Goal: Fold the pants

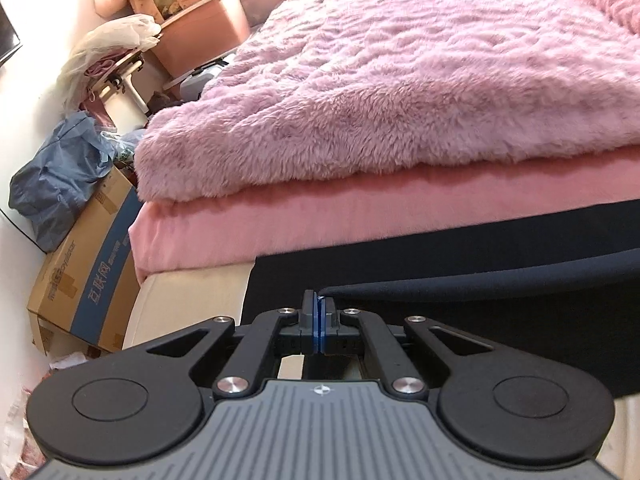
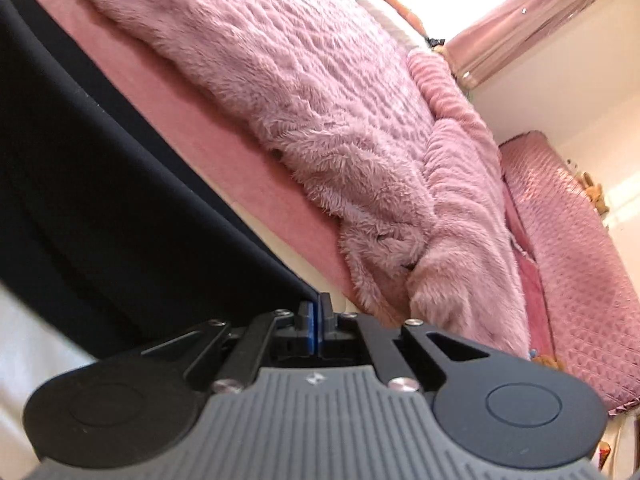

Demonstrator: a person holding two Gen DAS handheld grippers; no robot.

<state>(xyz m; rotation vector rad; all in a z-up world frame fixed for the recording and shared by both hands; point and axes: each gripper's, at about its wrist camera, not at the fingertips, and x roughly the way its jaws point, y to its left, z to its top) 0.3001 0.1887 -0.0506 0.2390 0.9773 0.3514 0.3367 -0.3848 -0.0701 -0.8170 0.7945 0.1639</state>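
In the left wrist view, the left hand-held gripper (image 1: 319, 303) is seen closed, with a corner of the dark navy pants (image 1: 460, 280) pinched between its pads at lower centre. In the right wrist view, the right hand-held gripper (image 2: 316, 306) is likewise clamped on an edge of the pants (image 2: 100, 184), which are stretched across the left of the frame, in front of the bed (image 2: 224, 160) covered by a fluffy pink blanket (image 2: 320, 100).
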